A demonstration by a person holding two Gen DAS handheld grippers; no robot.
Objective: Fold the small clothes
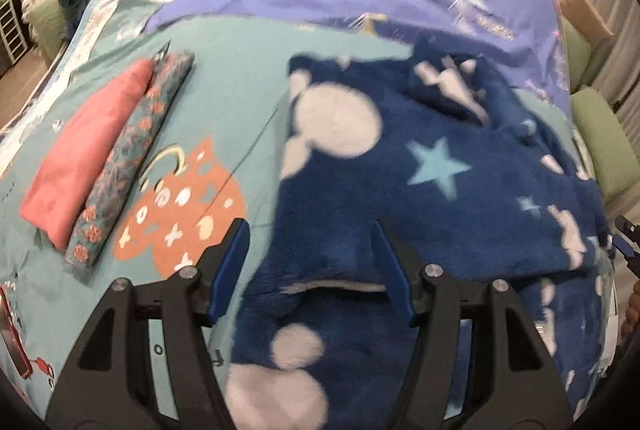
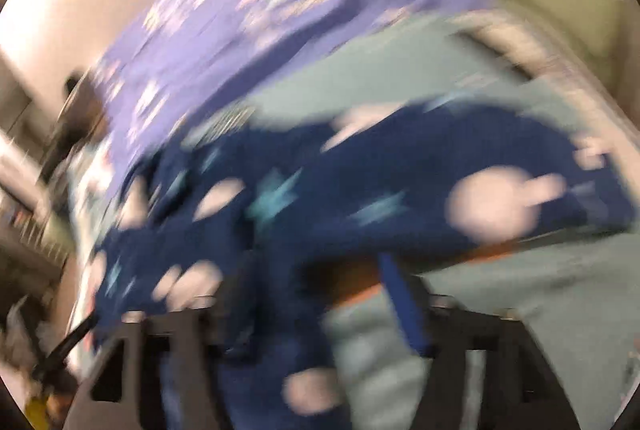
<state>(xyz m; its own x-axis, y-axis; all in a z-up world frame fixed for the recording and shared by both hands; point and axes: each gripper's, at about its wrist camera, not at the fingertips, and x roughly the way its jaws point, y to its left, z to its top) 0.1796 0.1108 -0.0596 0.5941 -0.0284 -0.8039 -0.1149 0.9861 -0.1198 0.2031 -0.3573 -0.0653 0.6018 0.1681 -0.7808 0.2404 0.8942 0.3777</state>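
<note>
Left wrist: hovering with jaws apart, left gripper gripping nothing, over navy fleece garment lying on the bed; risking snagging one layer only. Right wrist: blurring badly; right gripper jaws seemingly apart over fleece, grip unclear.

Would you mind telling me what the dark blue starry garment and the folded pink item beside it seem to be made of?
The dark blue garment looks like plush fleece: fuzzy, matte pile with soft-edged prints. The folded pink item looks like smooth, thin knit or woven cotton, flat and matte with crisp fold edges; the exact fibre is unclear.
</note>
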